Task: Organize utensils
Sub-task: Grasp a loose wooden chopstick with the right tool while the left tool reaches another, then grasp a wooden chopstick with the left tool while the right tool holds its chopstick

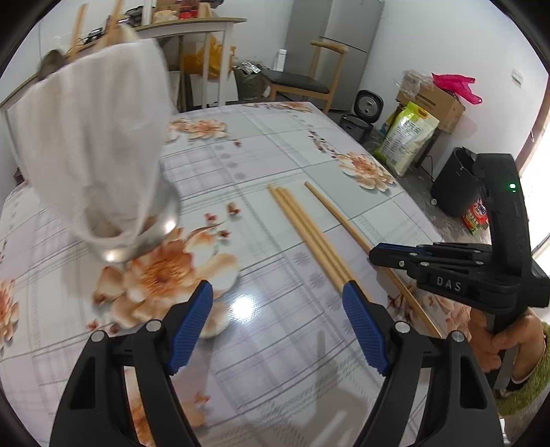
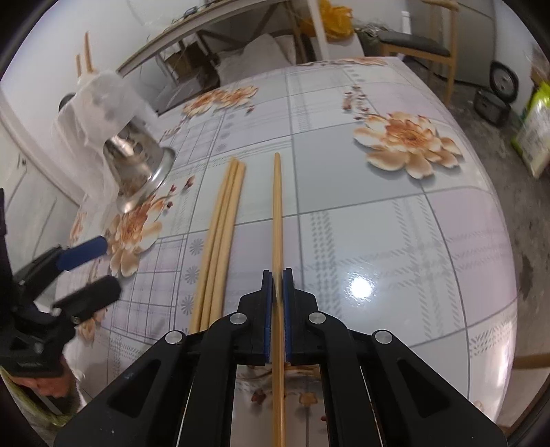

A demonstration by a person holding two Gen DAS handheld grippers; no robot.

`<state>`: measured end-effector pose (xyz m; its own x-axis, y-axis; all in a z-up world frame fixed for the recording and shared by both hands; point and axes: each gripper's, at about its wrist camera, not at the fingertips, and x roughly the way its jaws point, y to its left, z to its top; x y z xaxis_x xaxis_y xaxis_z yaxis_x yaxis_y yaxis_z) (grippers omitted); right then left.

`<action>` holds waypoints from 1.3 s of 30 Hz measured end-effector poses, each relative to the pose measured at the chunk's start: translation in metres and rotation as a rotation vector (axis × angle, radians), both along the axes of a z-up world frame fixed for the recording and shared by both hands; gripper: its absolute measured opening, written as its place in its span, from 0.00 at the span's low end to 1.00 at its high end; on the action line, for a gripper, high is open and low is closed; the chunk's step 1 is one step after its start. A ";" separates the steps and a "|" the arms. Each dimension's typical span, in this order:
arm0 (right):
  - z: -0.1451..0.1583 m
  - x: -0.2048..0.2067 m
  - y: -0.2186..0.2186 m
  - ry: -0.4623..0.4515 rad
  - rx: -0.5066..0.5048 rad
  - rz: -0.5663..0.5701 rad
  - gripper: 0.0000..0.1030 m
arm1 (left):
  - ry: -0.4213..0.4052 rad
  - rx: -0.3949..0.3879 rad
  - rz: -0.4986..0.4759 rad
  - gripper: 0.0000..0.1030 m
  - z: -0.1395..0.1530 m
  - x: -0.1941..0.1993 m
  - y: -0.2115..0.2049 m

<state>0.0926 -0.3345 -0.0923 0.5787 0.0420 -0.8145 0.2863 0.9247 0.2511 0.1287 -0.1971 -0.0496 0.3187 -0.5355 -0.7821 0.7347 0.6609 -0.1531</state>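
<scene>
A metal utensil holder draped with a white cloth stands on the floral table, with chopsticks sticking out of its top. Three wooden chopsticks lie side by side on the table. My right gripper is shut on a single chopstick to their right, which runs between the pads. My left gripper is open and empty, just above the table, between the holder and the three chopsticks.
The table has a glossy floral plaid cover. Beyond its far edge stand a wooden chair, a fridge and a side table. Bags, boxes and a black bin sit on the floor at right.
</scene>
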 end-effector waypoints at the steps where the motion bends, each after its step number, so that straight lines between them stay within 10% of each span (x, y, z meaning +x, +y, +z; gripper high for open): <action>1: 0.000 -0.001 -0.001 -0.005 0.007 -0.005 0.04 | 0.000 0.002 -0.005 0.73 -0.002 0.000 -0.005; 23: -0.002 -0.006 -0.005 -0.042 0.052 -0.011 0.04 | -0.083 0.156 0.021 0.72 -0.035 0.006 -0.042; 28: -0.001 -0.006 -0.003 -0.037 0.030 -0.006 0.04 | -0.096 0.158 0.057 0.51 -0.033 0.008 -0.034; 33: 0.000 -0.005 0.002 -0.025 -0.002 -0.001 0.04 | -0.109 0.180 0.086 0.08 -0.030 0.008 -0.028; 39: -0.001 -0.011 0.002 -0.017 0.036 -0.003 0.04 | -0.069 0.188 0.136 0.06 -0.027 0.009 -0.011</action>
<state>0.0815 -0.3327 -0.0933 0.5924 0.0696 -0.8026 0.2842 0.9142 0.2890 0.1378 -0.2080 -0.0770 0.4344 -0.3314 -0.8375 0.6415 0.7666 0.0294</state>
